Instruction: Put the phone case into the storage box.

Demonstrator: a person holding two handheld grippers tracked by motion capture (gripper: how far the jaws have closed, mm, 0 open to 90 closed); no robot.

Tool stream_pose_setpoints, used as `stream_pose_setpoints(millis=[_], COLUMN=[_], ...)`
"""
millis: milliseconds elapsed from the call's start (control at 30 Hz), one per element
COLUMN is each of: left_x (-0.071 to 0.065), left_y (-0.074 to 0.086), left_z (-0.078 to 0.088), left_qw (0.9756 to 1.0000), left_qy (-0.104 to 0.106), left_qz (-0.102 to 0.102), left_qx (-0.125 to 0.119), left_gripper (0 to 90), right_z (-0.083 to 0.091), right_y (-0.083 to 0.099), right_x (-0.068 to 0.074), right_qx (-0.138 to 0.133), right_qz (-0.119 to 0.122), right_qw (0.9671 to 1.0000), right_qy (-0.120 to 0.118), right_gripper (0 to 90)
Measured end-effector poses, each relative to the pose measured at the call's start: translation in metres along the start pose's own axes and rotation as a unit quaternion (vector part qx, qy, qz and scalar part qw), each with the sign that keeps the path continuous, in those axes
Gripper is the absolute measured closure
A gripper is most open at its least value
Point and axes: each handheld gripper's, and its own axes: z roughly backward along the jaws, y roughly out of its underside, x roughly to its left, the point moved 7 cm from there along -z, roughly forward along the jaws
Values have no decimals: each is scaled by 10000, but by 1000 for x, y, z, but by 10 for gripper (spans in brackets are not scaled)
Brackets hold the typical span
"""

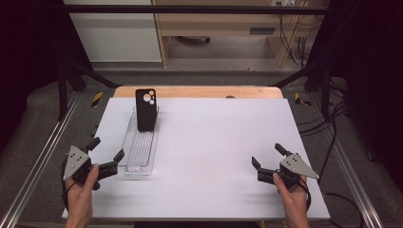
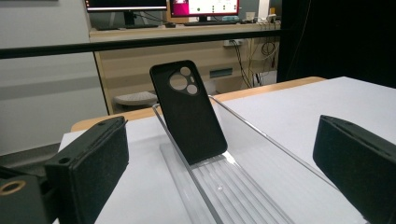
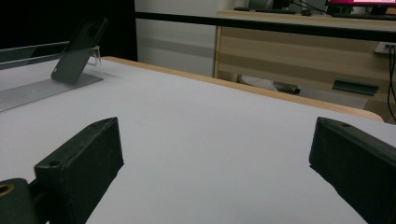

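- While both hands rest near the front edge of the white table (image 1: pixel 214 142), the left gripper (image 1: pixel 105 150) sits at the front left corner, just beside the near end of a clear plastic tray (image 1: pixel 129 137).
- Its jaws stand wide apart and hold nothing; in the left gripper view the near end of the clear tray (image 2: pixel 261 135) lies between and beyond them, untouched.
- A black phone case (image 1: pixel 146 110) stands tilted at the far end of the tray, leaning back against the tray's end wall, its camera cut-outs at the top.
- In the left gripper view the phone case (image 2: pixel 189 112) shows its back, with its lower edge resting on the ribbed floor of the tray.
- The right gripper (image 1: pixel 267 154) is at the front right of the table, well apart from tray and case.
- Its jaws are also spread wide with nothing between them, only bare table beneath.
- In the right gripper view the phone case (image 3: pixel 77 51) shows far off at the upper left, leaning in the tray (image 3: pixel 28 91).
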Motion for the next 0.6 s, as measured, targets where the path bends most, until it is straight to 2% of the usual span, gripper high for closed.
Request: stream_pose_setpoints(millis=[200, 433, 533, 600], left_x=[0, -5, -5, -7], left_y=[7, 16, 16, 15], left_z=[-3, -9, -11, -12], left_qw=[10000, 10000, 10000, 9999], left_qy=[13, 46, 18, 53], left_qz=[43, -9, 53, 5], left_qx=[15, 38, -57, -123], left_gripper=[30, 29, 29, 29], right_z=[0, 1, 0, 0], right_y=[1, 4, 5, 6], right_x=[-3, -6, -6, -6], right_qx=[-13, 62, 107, 107], right_qz=[170, 193, 230, 246], right_qw=[9998, 9997, 9996, 9995], right_qy=[86, 160, 150, 138], right_gripper=[30, 20, 25, 28])
